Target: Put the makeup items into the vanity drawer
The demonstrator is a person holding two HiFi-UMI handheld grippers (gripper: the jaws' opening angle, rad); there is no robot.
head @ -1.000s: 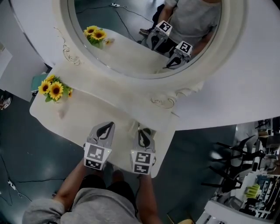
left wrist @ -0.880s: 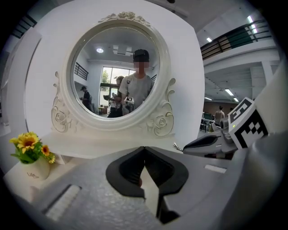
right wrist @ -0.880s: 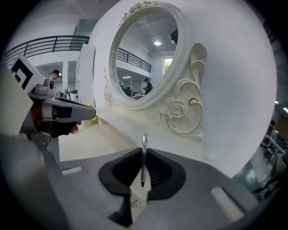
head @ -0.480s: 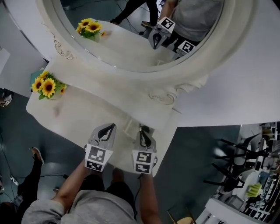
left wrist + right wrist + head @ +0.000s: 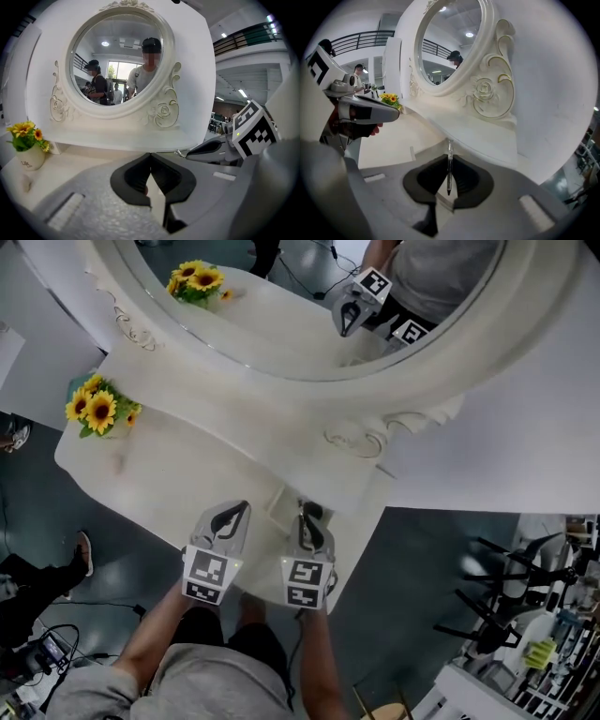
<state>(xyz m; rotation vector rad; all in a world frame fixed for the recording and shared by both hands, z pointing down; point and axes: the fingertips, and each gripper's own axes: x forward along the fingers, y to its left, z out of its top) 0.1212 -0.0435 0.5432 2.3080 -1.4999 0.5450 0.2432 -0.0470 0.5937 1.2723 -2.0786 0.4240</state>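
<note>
My right gripper [image 5: 307, 514] [image 5: 449, 157] hangs over the front edge of the cream vanity table [image 5: 178, 474]. It is shut on a thin dark makeup pencil [image 5: 449, 169], whose tip sticks out past the jaws. My left gripper [image 5: 236, 512] [image 5: 150, 155] is beside it on the left, its fingertips meeting with nothing visible between them. A small pale rectangular edge [image 5: 280, 507] shows between the two grippers; I cannot tell whether it belongs to the drawer. No other makeup items are in sight.
A large oval mirror [image 5: 281, 324] in a carved frame stands at the back of the table. A small vase of sunflowers [image 5: 98, 409] [image 5: 26, 140] sits at the table's far left. A bystander's legs [image 5: 37, 577] are on the floor at left, and racks [image 5: 525, 615] stand at right.
Both grippers have sunk a little toward the table's front edge, staying side by side. The head view has tilted, so the mirror sits higher in the picture. The pencil stays gripped.
</note>
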